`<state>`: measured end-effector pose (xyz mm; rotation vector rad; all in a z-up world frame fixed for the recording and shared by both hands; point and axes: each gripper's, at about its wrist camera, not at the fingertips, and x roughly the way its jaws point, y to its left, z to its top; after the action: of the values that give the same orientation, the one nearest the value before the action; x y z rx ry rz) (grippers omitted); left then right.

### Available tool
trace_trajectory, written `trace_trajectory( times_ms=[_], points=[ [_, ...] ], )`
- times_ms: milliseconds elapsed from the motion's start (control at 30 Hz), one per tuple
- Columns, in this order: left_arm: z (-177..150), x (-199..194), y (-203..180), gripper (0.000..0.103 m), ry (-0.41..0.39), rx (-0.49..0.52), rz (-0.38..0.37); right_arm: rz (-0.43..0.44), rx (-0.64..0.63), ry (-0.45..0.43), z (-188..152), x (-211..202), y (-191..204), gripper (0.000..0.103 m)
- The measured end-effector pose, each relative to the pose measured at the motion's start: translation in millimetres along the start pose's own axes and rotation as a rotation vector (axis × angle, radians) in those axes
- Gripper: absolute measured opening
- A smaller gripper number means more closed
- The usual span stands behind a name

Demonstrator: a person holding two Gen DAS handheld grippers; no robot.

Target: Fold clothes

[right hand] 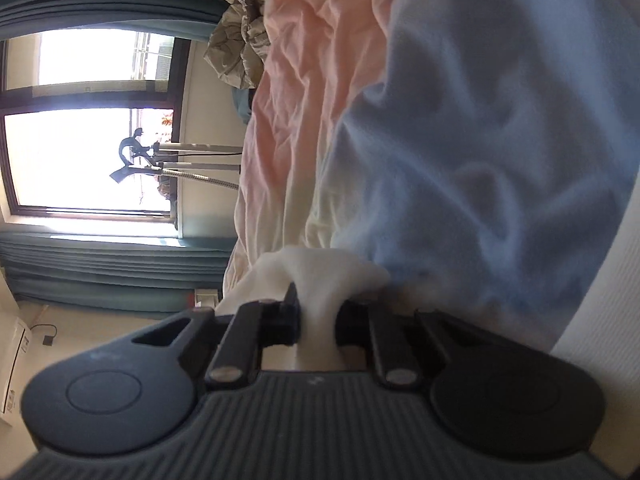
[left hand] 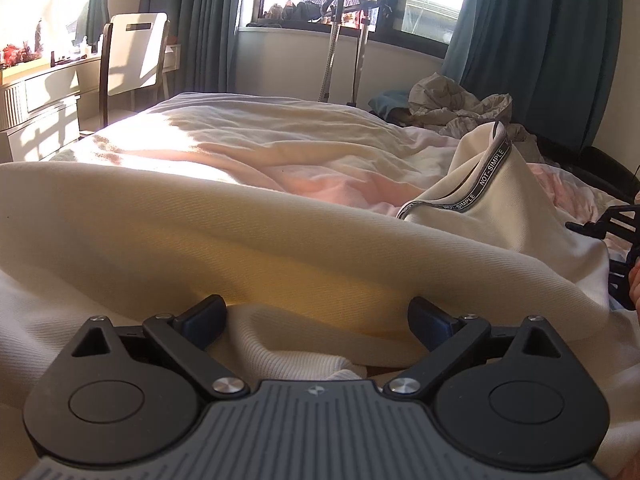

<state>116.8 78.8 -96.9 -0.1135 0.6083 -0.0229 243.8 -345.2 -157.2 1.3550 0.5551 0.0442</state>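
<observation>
Two grippers share one garment here, and the coming fold turns on how its long ridge runs between them. The largest thing is the bed with its rumpled pale pink and cream sheet (left hand: 280,148), stretching forward and away from both grippers toward the window. On it lies the cream ribbed knit garment (left hand: 208,224), whose raised fold runs crosswise just ahead of the left gripper (left hand: 316,316), from that gripper's left side over to its right, where the cloth climbs into a peak. Along that peak runs a grey printed trim band (left hand: 486,174), ahead of the left gripper and well to its right.

The left gripper stands with its jaws wide apart, nothing pinched; a hem of the garment lies loosely between and just beneath the fingers, touching or nearly so, I cannot tell which. The right gripper (right hand: 318,314) has its jaws drawn together, clamped on a bunched tuft of the same cream cloth, which flares out just past the fingertips. In the left view it shows only as a black frame at the far right edge, beside the lifted peak. Its own view is rolled on its side and blurred.

I judge the right hand nearer the raised end and already carrying it, while the left is placed to take the near hem. The small, crumpled grey-beige bundle (left hand: 452,100) lies far ahead, well apart.
</observation>
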Motion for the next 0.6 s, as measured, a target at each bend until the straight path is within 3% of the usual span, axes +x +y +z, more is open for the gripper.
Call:
trace_trajectory(
  times_ms=[100, 200, 300, 400, 600],
  points=[
    [-0.5, -1.3, -1.2, 0.098, -0.004, 0.004, -0.002, 0.063, -0.233, -0.137, -2.7, -23.2, 45.5, 0.009],
    [-1.1, -4.4, -4.9, 0.098, -0.016, 0.021, -0.002, 0.100, -0.644, -0.333, -32.0, -54.3, 99.4, 0.009],
    [-1.7, -6.8, -6.8, 0.098, -0.025, 0.027, -0.003, 0.076, -0.981, -0.470, -68.4, -78.3, 122.8, 0.010],
    [-1.6, -5.0, -4.8, 0.098, -0.013, 0.015, -0.005, 0.010, -0.990, -0.379, -78.1, -86.9, 112.1, 0.010],
    [-3.2, -6.2, -5.1, 0.098, -0.003, 0.023, -0.001, -0.188, -0.401, -0.045, -36.7, -70.3, 36.3, 0.013]
  ],
)
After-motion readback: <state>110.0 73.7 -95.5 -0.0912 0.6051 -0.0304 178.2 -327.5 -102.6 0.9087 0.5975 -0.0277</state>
